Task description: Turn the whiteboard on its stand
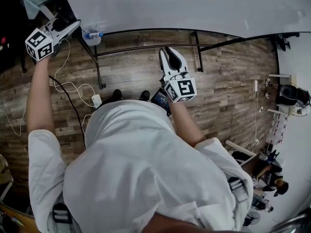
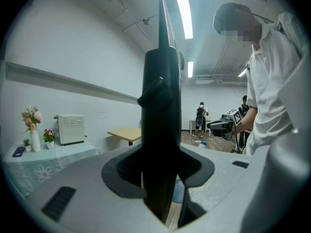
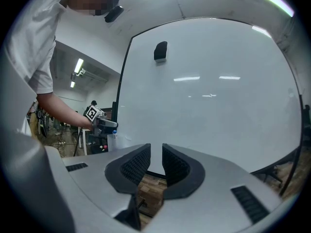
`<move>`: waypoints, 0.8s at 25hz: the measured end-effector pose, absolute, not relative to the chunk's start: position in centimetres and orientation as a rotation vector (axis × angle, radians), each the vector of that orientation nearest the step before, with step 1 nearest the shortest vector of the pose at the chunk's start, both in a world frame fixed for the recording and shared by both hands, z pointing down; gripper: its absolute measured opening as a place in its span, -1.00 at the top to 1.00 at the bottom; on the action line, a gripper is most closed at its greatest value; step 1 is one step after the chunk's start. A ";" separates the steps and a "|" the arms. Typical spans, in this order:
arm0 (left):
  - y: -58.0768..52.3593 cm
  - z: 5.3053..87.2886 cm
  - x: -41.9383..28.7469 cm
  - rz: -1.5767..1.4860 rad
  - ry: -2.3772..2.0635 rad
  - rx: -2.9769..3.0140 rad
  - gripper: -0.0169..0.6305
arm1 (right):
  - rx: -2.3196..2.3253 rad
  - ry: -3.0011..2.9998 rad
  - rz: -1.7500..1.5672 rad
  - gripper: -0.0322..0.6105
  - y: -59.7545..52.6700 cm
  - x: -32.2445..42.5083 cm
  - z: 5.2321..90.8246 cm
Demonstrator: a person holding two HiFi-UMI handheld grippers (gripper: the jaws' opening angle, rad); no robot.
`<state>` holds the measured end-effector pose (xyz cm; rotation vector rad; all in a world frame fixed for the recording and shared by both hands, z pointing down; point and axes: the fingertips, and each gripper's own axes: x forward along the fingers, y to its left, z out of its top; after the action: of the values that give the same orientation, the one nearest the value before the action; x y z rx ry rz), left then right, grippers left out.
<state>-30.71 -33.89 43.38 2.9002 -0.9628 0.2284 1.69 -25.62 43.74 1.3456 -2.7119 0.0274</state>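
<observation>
The large whiteboard fills the top of the head view, and its white face fills the right gripper view. Its black stand stands on the wood floor below it. My left gripper is at the board's left edge, shut on the black frame edge, which runs upright between the jaws of that gripper. My right gripper points at the board's lower middle, a little short of it. Its jaws stand a narrow gap apart with nothing between them.
A small black block sticks to the board's upper left. A clear cup with a blue-capped marker hangs by the left post. White cables lie on the floor at left. Equipment crowds the right wall. People stand far back.
</observation>
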 end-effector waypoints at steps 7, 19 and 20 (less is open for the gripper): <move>-33.8 43.3 -32.7 0.208 -1.014 2.888 0.40 | 1.344 -2.714 0.034 0.68 -25.2 1.2 43.7; -33.1 43.5 -33.5 0.267 -1.116 2.885 0.27 | 1.333 -2.714 0.034 0.68 -24.3 1.9 43.9; -32.7 43.7 -34.1 0.291 -1.124 2.878 0.22 | 1.333 -2.715 0.031 0.68 -24.2 2.0 43.9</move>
<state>-34.11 -32.72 43.69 2.8778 -1.1243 0.2910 1.98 -24.21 43.91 1.3331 -2.7155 0.0314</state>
